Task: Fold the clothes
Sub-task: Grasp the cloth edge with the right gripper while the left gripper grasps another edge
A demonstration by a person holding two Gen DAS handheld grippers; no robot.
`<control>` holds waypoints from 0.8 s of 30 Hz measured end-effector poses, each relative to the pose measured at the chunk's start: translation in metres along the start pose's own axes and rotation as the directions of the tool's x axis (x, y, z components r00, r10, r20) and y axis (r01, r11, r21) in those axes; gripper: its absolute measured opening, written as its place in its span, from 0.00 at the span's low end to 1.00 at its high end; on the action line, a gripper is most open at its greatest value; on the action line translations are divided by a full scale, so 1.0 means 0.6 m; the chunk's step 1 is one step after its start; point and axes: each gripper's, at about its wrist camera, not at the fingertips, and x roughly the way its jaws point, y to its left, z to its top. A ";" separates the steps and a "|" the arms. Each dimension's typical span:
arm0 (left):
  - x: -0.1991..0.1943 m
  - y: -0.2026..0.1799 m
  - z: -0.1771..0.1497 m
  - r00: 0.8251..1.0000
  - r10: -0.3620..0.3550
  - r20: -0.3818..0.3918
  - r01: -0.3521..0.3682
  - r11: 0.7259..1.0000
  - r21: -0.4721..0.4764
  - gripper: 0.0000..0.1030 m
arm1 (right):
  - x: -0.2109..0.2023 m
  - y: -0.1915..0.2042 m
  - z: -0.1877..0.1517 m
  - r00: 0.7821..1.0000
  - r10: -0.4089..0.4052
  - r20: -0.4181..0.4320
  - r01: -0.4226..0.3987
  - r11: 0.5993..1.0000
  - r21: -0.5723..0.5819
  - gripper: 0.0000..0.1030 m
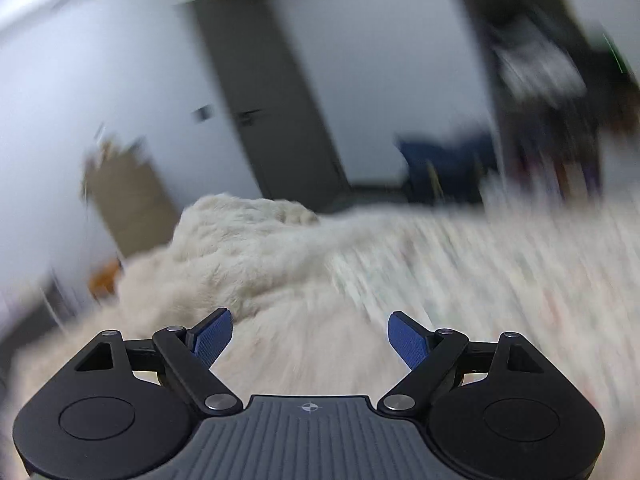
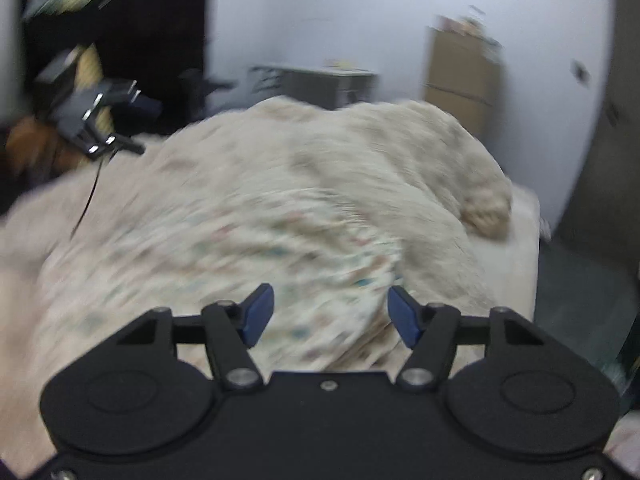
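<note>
A white cloth with small coloured prints (image 2: pixel 256 248) lies spread on a bed, blurred by motion; it also shows in the left wrist view (image 1: pixel 500 264). A fluffy cream blanket (image 2: pixel 380 160) is heaped behind it, and in the left wrist view (image 1: pixel 240 248) it lies ahead and to the left. My left gripper (image 1: pixel 310 334) is open and empty above the bedding. My right gripper (image 2: pixel 330 312) is open and empty just above the printed cloth. The left gripper also shows at the far left of the right wrist view (image 2: pixel 100 124).
A grey door (image 1: pixel 272 100) and white wall stand behind the bed. A cardboard box (image 2: pixel 460 80) stands by the wall. A blue chair (image 1: pixel 444 168) is at the back. The bed edge (image 2: pixel 524 248) drops to a dark floor on the right.
</note>
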 end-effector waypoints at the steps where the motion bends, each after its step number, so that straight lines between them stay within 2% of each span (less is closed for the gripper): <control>1: -0.031 -0.038 -0.011 0.999 -0.039 -0.016 0.040 0.997 0.065 0.79 | -0.019 0.028 0.003 1.000 0.003 -0.011 -0.003 0.999 -0.042 0.60; 3: -0.061 -0.089 -0.028 0.995 -0.096 -0.024 0.099 0.987 0.123 0.79 | -0.049 0.082 0.004 0.999 0.008 -0.037 -0.012 0.993 -0.120 0.60; 5: -0.075 -0.162 -0.044 0.997 -0.080 -0.009 0.081 0.979 0.186 0.79 | -0.069 0.125 -0.009 0.998 0.020 -0.063 -0.031 0.982 -0.188 0.60; 6: -0.073 -0.187 -0.048 0.998 -0.061 -0.001 0.060 0.977 0.204 0.79 | -0.083 0.151 -0.016 0.997 0.028 -0.078 -0.045 0.973 -0.227 0.60; 8: -0.064 -0.216 -0.053 0.997 -0.070 0.016 0.065 0.973 0.219 0.78 | -0.089 0.186 -0.031 0.994 0.039 -0.099 -0.066 0.957 -0.282 0.60; 11: -0.026 -0.263 -0.056 0.998 -0.022 0.052 0.008 0.968 0.250 0.66 | -0.052 0.232 -0.048 0.989 0.009 -0.151 -0.068 0.918 -0.391 0.60; 13: 0.005 -0.282 -0.050 0.993 0.084 0.082 -0.102 0.960 0.260 0.51 | -0.027 0.248 -0.051 0.987 -0.039 -0.158 -0.036 0.897 -0.441 0.60; 14: 0.017 -0.284 -0.045 0.990 0.112 0.091 -0.133 0.954 0.269 0.47 | -0.011 0.255 -0.048 0.985 -0.066 -0.158 -0.017 0.882 -0.471 0.60; 16: 0.037 -0.275 -0.031 0.990 0.114 0.084 -0.131 0.960 0.246 0.45 | 0.026 0.272 -0.037 0.983 -0.121 -0.136 0.024 0.829 -0.559 0.59; 18: 0.050 -0.278 -0.028 0.992 0.089 0.090 -0.111 0.955 0.277 0.44 | 0.053 0.285 -0.028 0.979 -0.144 -0.145 0.023 0.782 -0.623 0.52; 19: 0.056 -0.279 -0.027 0.993 0.076 0.093 -0.100 0.951 0.294 0.32 | 0.064 0.289 -0.025 0.976 -0.148 -0.158 0.010 0.761 -0.648 0.39; 20: 0.060 -0.276 -0.025 0.995 0.049 0.087 -0.074 0.948 0.310 0.22 | 0.074 0.292 -0.022 0.973 -0.148 -0.177 -0.008 0.744 -0.669 0.17; 21: 0.063 -0.273 -0.023 0.997 0.020 0.079 -0.045 0.944 0.326 0.10 | 0.079 0.288 -0.013 0.973 -0.132 -0.191 -0.032 0.738 -0.674 0.05; 22: 0.065 -0.254 -0.016 0.997 0.000 0.073 -0.024 0.944 0.329 0.09 | 0.080 0.278 0.002 0.974 -0.102 -0.203 -0.061 0.743 -0.667 0.04; 24: 0.070 -0.208 0.007 0.997 -0.015 0.077 -0.008 0.958 0.287 0.06 | 0.085 0.246 0.042 0.977 -0.098 -0.188 -0.052 0.747 -0.663 0.04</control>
